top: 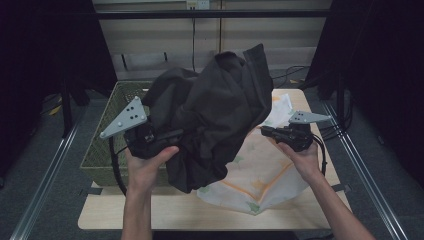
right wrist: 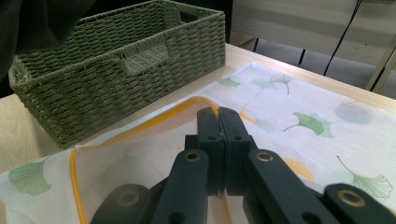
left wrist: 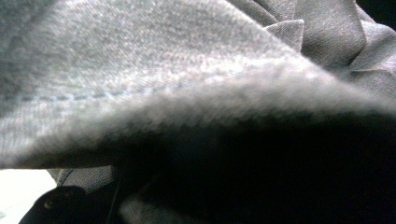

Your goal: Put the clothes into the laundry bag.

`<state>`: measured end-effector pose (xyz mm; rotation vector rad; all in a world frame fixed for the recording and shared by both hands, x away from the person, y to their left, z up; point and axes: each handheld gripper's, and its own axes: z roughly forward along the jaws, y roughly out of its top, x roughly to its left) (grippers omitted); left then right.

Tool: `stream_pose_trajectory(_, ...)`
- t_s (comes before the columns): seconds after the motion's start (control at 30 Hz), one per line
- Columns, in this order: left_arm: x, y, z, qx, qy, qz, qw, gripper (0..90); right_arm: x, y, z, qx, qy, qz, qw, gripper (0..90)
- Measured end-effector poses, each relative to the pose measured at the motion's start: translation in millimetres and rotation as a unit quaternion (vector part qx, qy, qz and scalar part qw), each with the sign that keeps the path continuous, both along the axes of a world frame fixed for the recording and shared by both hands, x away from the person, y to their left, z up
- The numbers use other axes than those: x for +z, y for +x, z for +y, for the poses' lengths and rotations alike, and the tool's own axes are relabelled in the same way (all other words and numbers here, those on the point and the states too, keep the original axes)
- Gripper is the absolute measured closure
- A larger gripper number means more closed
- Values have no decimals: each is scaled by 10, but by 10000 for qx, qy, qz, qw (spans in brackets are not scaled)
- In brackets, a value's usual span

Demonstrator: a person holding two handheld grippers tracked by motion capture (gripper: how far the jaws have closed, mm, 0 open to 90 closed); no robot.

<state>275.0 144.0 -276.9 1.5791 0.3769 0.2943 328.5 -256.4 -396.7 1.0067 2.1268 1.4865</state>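
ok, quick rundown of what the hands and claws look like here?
Both forearms are bare, with no sleeves or gloves. Each hand carries a black claw unit: the left claw and the right claw each have a grey three-cornered plate with holes on top and a black cable trailing. In the right gripper view the jaws are flat black bars on linkage arms with brass-coloured pivot rivets.

A recording lab: black curtains (top: 40, 60), floor rails (top: 45, 185), cables (top: 295, 75).

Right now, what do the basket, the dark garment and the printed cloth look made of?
Basket: green woven cord, likely paper rope or seagrass; braided rows, matte. Dark garment: soft dark grey knit, probably cotton jersey or fleece; fuzzy nap and a stitched seam in the left gripper view. Printed cloth: thin white woven fabric, ginkgo-leaf print, orange border line; possibly cotton.
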Motion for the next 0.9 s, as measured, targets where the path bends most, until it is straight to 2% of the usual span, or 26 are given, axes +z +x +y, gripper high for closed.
stream_pose_trajectory(0.2,-225,-4,-118,-248,1,178,9995,592,-8,7,10,25,-8,7,10000,887)
stream_pose_trajectory(0.4,-411,-14,-251,-474,180,293,9983,591,-19,20,7,22,-3,3,10000,887)
stream_pose_trajectory(0.47,-492,-30,-314,-585,164,343,9976,590,-25,24,2,41,21,55,10000,887)
stream_pose_trajectory(0.5,-525,-31,-334,-630,254,345,9971,590,-30,26,2,42,48,66,10000,887)
stream_pose_trajectory(0.53,-563,-31,-367,-668,239,388,9967,590,-33,27,2,47,60,75,9999,887)
stream_pose_trajectory(0.67,-712,-1,-487,-856,395,442,9946,590,-38,20,9,64,49,97,9999,887)
stream_pose_trajectory(0.9,-1014,68,-621,-978,661,569,9914,588,-106,46,6,61,-21,185,9998,887)
